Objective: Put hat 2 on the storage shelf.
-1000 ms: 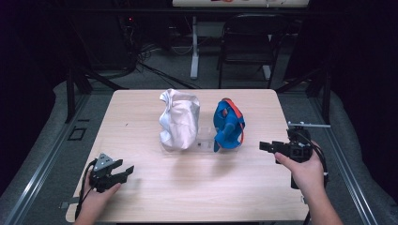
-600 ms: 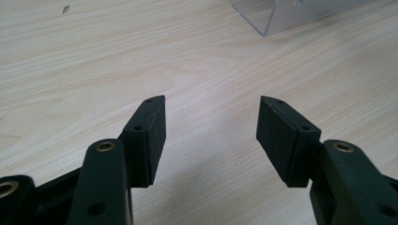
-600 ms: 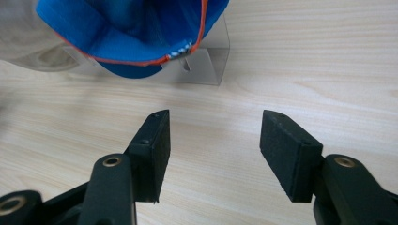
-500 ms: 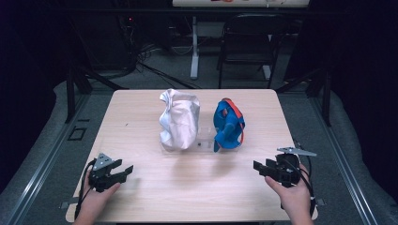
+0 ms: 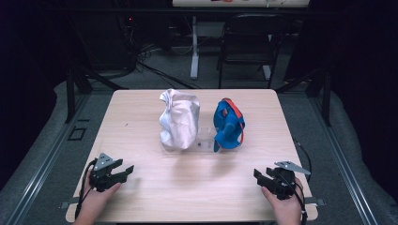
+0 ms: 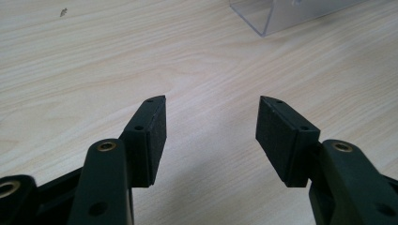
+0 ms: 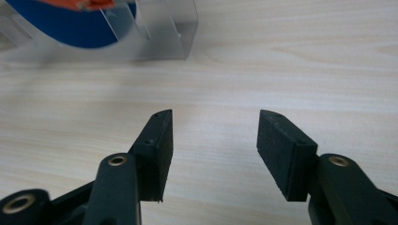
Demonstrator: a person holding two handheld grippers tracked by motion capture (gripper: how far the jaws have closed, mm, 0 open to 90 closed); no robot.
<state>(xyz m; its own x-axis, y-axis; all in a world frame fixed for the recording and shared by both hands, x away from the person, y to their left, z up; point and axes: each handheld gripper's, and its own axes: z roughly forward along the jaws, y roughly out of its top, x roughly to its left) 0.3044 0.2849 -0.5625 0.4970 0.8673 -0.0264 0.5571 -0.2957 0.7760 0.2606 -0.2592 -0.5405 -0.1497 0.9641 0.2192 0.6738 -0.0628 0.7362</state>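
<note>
Wooden table (image 5: 141,122) seen from above, with two bundled items standing side by side on a clear acrylic stand (image 5: 204,140) at mid-table. The left item is a crumpled silver-white bag (image 5: 179,119), upright and creased; the right is a blue bag (image 5: 227,124) with an orange-red strap across its top, leaning slightly. The two are near each other but apart (a narrow gap of stand shows between them). The left gripper (image 5: 123,171) rests at the near left edge, jaws apart with bare wood between the pads (image 6: 157,136). The right gripper (image 5: 261,177) sits low at the near right edge; its jaws have just been closing a little, yet stand apart with nothing between them. A broad band of bare tabletop separates both grippers from the stand.
</note>
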